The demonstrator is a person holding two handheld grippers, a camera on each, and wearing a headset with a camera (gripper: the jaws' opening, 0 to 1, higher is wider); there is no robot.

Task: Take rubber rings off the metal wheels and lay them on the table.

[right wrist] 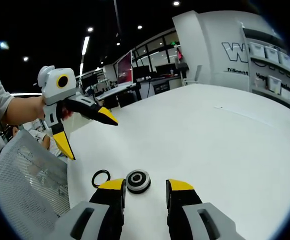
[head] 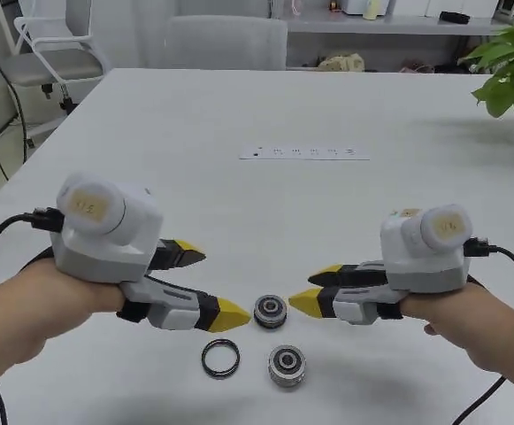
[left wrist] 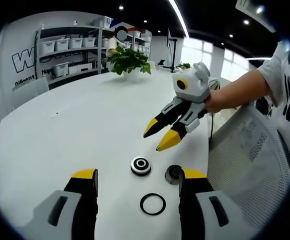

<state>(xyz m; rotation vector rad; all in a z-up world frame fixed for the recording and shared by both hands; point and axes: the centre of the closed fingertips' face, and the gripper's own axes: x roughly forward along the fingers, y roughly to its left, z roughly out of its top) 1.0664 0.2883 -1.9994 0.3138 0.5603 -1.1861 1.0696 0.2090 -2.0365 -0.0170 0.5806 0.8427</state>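
- The left hand-held gripper (head: 212,283) is low over the table (head: 239,106) with its jaws spread wide and nothing between them. Its lower yellow tip ends just beside the far wheel (head: 270,310).
- The right hand-held gripper (head: 314,290) faces it from the other side. Its jaws are apart, though less widely, and also hold nothing. Its tips point at the same wheel from close by.
- In the right gripper view the far wheel lies just ahead of the gap between that gripper's own jaws, nearer one jaw. I cannot tell whether it touches.
- The far wheel lies flat on the table between the two grippers and has a dark band round its outside.
- The near wheel (head: 287,365) lies flat a little closer to the person, apart from the far wheel. Its outer rim looks like bare metal. In the left gripper view one of that gripper's own jaws partly covers it.
- A black ring (head: 220,358) lies flat on the table just beside the near wheel, free of both wheels and both grippers.
- Farther up the table lies a flat white strip (head: 305,152), well apart from the wheels.
- A plant (head: 509,71) stands at the table's far right edge.
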